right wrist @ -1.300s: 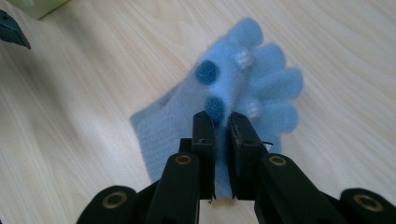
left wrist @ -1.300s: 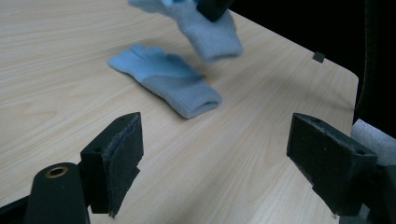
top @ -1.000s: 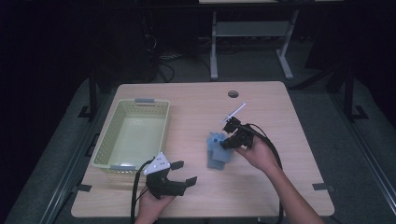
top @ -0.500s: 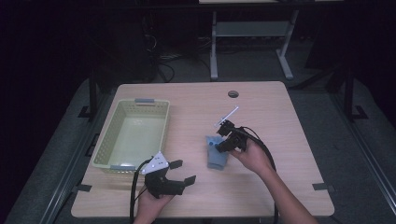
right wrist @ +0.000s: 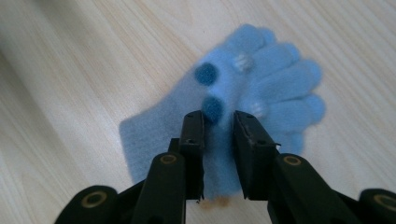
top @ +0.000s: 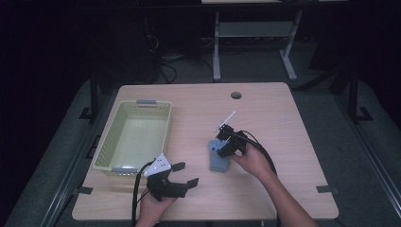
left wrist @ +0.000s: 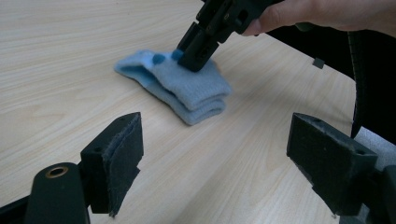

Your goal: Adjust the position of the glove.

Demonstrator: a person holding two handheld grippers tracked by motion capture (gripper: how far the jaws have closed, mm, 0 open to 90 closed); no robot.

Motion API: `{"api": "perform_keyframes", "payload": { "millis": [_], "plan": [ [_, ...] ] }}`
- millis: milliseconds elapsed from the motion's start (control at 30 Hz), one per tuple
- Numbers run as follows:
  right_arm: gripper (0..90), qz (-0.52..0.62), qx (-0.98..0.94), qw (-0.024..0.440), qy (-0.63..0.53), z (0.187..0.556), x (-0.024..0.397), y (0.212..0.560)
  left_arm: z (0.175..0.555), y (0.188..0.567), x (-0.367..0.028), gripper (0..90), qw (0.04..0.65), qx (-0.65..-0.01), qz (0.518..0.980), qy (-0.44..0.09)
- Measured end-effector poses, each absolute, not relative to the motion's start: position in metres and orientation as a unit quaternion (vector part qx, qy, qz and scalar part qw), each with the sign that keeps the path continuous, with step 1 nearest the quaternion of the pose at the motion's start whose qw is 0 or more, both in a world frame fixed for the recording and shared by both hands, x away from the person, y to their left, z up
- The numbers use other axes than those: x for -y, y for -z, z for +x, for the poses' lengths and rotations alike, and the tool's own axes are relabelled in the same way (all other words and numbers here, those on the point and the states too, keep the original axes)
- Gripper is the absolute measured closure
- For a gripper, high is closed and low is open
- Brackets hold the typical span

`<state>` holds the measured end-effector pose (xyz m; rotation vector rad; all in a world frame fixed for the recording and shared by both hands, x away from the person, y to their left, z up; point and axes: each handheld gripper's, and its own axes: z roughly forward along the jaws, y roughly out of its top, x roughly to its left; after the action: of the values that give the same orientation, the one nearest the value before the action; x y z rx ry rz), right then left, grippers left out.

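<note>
Here, a soft light-blue knitted glove [top: 220,161] lies flat on the pale wooden worktop [top: 283,118], right of the pale green plastic basket [top: 135,135].
The right gripper [right wrist: 218,122] sits on the glove, its fingers just parted and opening, wool between them but unpinched. The left gripper [top: 182,174] rests nearby, fingers wide apart, holding nothing.

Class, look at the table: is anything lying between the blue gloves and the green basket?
Nothing visible does. The blue gloves lie on bare wood beside the right tongs, and the stretch of table across to the green basket holds nothing. The left tongs sit nearer the person, below that line.
</note>
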<state>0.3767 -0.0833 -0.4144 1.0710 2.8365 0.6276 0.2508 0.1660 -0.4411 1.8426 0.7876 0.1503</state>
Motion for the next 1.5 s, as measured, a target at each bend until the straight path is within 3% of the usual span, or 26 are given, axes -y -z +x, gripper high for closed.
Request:
{"api": "perform_keyframes", "payload": {
  "millis": [167,333,733,867,1300,1500],
  "plan": [
    [60.3,0.351,-0.912,0.027,-0.211,0.378,0.086,0.413,0.251,0.441,-0.166,18.4,0.535,-0.330,0.775,-0.063],
    [73.9,0.356,-0.907,0.032,-0.222,0.380,0.088,0.411,0.251,0.441,-0.165,18.4,0.534,-0.328,0.777,-0.064],
    [75.6,0.351,-0.910,0.018,-0.220,0.382,0.077,0.433,0.251,0.442,-0.164,18.5,0.532,-0.329,0.777,-0.065],
    [71.0,0.353,-0.906,0.020,-0.232,0.380,0.081,0.428,0.251,0.443,-0.164,18.6,0.532,-0.330,0.778,-0.064],
    [43.7,0.390,-0.877,0.019,-0.280,0.371,0.104,0.415,0.257,0.441,-0.152,18.2,0.533,-0.340,0.774,-0.029],
    [37.4,0.420,-0.855,0.007,-0.303,0.365,0.117,0.416,0.262,0.440,-0.142,18.3,0.525,-0.344,0.778,-0.023]
  ]
}}
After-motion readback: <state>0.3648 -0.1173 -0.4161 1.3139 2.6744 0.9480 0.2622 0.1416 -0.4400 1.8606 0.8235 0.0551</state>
